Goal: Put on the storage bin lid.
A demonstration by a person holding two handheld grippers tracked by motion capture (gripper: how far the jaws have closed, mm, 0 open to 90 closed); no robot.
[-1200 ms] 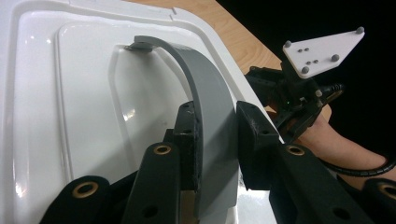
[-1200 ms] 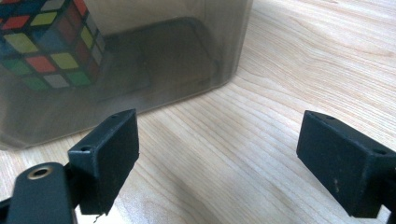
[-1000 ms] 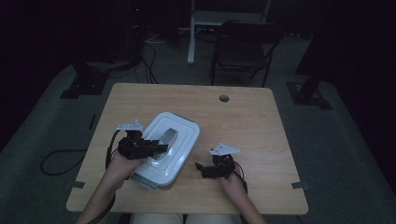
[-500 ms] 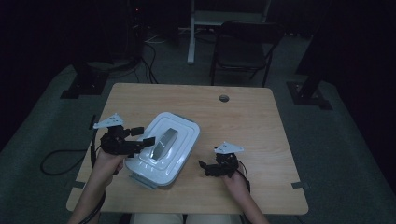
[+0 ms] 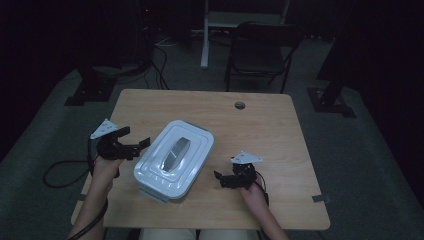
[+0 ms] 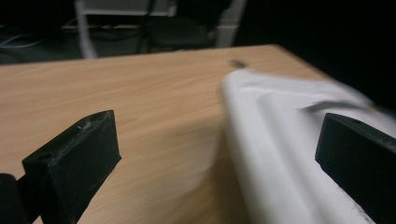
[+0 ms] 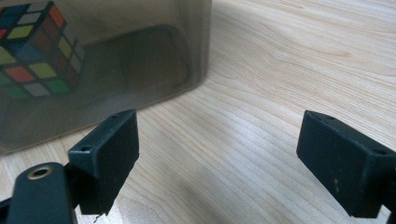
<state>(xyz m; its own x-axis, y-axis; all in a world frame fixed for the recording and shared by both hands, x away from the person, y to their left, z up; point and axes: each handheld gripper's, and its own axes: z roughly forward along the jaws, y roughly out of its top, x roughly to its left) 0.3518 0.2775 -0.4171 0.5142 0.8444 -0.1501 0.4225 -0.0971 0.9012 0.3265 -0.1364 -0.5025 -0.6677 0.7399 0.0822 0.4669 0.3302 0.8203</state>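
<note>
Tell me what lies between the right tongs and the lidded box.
Bare wooden tabletop separates the right tongs from the lidded box, seen in the high view.

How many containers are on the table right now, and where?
1. A white lidded container sits left of the table's middle, between the left gripper and the right gripper. Through its translucent wall the right gripper view shows a colour cube inside; more contents may be hidden.

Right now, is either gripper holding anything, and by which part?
Nothing is held. The left gripper has just opened its jaws and sits beside the lidded box, clear of it. The right gripper is open over bare table.
</note>
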